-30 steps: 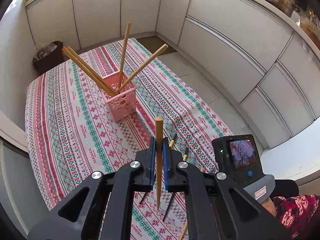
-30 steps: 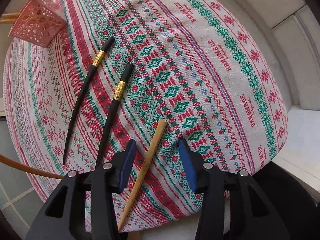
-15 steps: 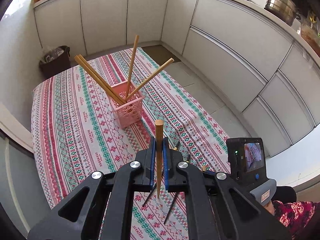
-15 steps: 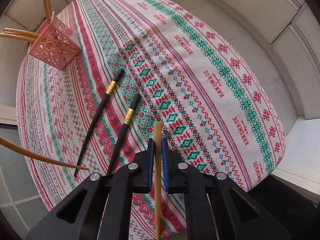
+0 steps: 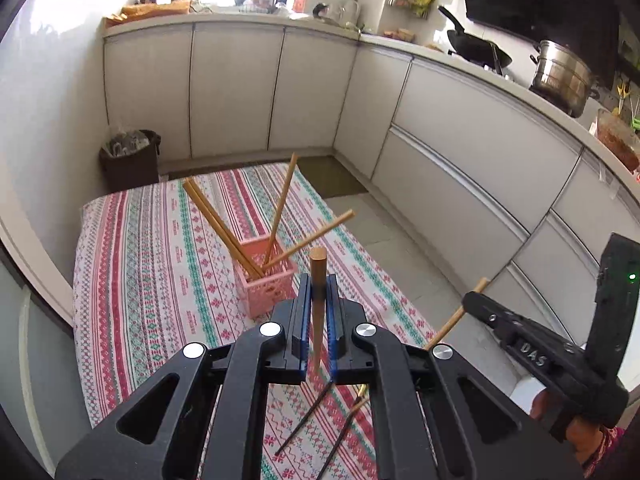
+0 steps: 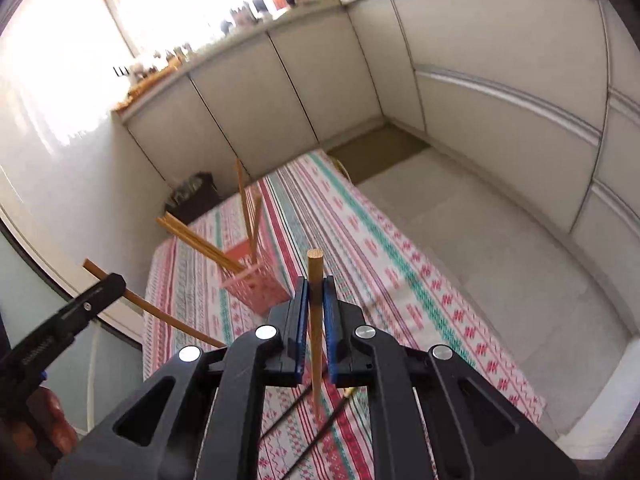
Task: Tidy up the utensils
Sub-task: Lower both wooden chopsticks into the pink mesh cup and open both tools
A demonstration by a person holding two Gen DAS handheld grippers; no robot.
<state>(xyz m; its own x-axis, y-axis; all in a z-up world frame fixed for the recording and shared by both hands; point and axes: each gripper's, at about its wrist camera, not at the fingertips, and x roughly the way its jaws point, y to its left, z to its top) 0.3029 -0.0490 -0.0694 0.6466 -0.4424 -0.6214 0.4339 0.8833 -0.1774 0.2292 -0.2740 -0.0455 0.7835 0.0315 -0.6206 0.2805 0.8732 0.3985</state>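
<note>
A pink lattice holder (image 5: 266, 280) stands on the patterned tablecloth (image 5: 152, 264) with several wooden chopsticks (image 5: 220, 226) leaning out of it; it also shows in the right wrist view (image 6: 256, 284). My left gripper (image 5: 318, 304) is shut on a wooden chopstick (image 5: 318, 300), held upright above the table. My right gripper (image 6: 315, 304) is shut on another wooden chopstick (image 6: 315, 320), also raised, and it shows at the right of the left wrist view (image 5: 472, 300). Two black chopsticks (image 5: 304, 420) lie on the cloth below both grippers.
White kitchen cabinets (image 5: 460, 152) curve round the far and right sides. A dark bin (image 5: 130, 158) stands behind the table's far left corner. A steel pot (image 5: 560, 76) and a wok (image 5: 472, 46) sit on the counter. Tiled floor (image 6: 500, 240) lies right of the table.
My right gripper closed on the wooden chopstick that lay on the cloth and lifted it. Both grippers have risen and tilted up, so the table looks farther away.
</note>
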